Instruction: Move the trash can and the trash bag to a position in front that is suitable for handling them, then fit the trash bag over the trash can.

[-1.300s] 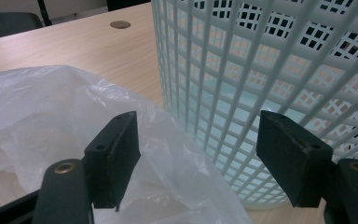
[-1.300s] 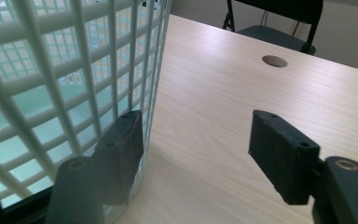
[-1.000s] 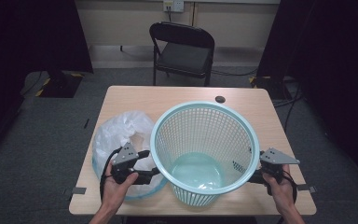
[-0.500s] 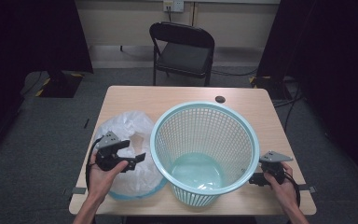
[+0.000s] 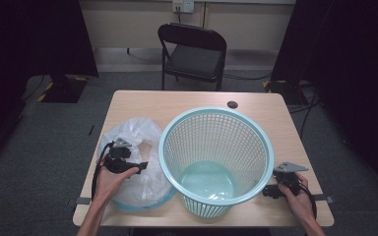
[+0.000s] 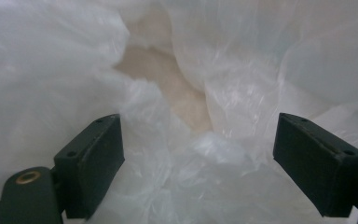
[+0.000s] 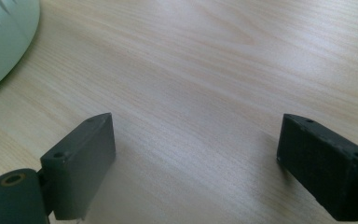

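A large teal mesh basket (image 5: 216, 157) stands upright in the middle of the wooden table (image 5: 187, 101). Left of it, a crumpled clear plastic bag (image 5: 130, 135) lies over a teal rim (image 5: 145, 203). My left gripper (image 5: 141, 165) hovers over the bag, pointing toward the basket. Its jaws have just been opening and now stand wide in the left gripper view (image 6: 198, 123), with folds of the bag (image 6: 223, 93) loose between them and the pads not pressing. My right gripper (image 5: 267, 191) rests low at the basket's right foot, open over bare wood (image 7: 198, 120).
A small dark round object (image 5: 232, 104) lies near the table's far edge. A black folding chair (image 5: 193, 49) stands behind the table. The basket's wall (image 7: 2, 37) is at the upper left of the right gripper view. Bare wood lies right of the basket.
My left hand has drawn away from the basket's side, going left and farther back over the bag. My right hand has sunk to the table beside the basket.
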Tool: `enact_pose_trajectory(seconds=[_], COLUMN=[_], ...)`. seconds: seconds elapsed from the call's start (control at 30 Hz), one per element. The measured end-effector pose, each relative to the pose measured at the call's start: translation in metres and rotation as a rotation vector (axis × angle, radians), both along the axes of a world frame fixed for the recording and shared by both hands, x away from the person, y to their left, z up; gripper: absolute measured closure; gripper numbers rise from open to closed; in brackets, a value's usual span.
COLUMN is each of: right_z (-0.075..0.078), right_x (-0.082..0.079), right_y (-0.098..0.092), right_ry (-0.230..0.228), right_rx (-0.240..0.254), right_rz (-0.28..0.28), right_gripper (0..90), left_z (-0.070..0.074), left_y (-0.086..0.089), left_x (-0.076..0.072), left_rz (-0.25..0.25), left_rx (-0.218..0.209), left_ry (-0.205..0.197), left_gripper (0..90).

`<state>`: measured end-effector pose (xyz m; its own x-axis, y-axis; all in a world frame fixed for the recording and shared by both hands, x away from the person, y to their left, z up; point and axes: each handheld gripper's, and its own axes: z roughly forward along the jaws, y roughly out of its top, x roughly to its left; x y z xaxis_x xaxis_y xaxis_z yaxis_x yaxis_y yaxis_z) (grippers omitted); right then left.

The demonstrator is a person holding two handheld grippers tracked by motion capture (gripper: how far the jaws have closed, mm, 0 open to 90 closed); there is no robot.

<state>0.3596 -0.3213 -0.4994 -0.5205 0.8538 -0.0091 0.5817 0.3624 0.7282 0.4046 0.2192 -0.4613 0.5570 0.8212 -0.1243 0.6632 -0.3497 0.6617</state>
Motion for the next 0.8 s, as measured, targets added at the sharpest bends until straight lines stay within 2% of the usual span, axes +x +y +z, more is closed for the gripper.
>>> enact_pose_trajectory(seconds=[0.03,0.1,0.17,0.33,0.37,0.53,0.63,0.7,0.77,0.8], right_z=[0.000,0.000,0.000,0.000,0.000,0.000,0.000,0.000,0.000,0.000], right_x=[0.000,0.000,0.000,0.000,0.001,0.001,0.000,0.001,0.001,0.001], right_y=[0.000,0.000,0.000,0.000,0.000,0.000,0.000,0.000,0.000,0.000], right_ry=[0.000,0.001,0.001,0.003,0.002,0.002,0.002,0.002,0.002,0.002], right_rx=[0.000,0.001,0.001,0.003,0.002,0.002,0.002,0.002,0.002,0.003], right_rz=[0.001,0.002,0.003,0.009,0.010,0.010,0.010,0.010,0.011,0.010], right_gripper=[10.9,10.8,10.7,10.3,10.3,10.3,10.3,10.3,10.3,10.3], left_z=[-0.002,-0.006,-0.009,-0.020,-0.022,-0.025,-0.025,-0.022,-0.021,-0.020], left_y=[-0.001,-0.004,-0.007,-0.018,-0.019,-0.019,-0.019,-0.019,-0.018,-0.018], left_x=[0.002,0.004,0.004,0.006,0.006,0.005,0.003,0.002,0.001,0.000], left_rz=[-0.005,-0.006,-0.003,-0.033,-0.037,-0.026,-0.020,-0.037,-0.052,-0.066], left_rx=[0.024,0.032,0.045,0.154,0.160,0.160,0.152,0.146,0.142,0.145], left_ry=[0.021,0.038,0.031,0.041,0.038,0.027,0.023,0.012,0.012,0.006], left_gripper=[15.7,15.7,15.4,14.2,13.2,10.2,11.5,19.8,34.3,34.3])
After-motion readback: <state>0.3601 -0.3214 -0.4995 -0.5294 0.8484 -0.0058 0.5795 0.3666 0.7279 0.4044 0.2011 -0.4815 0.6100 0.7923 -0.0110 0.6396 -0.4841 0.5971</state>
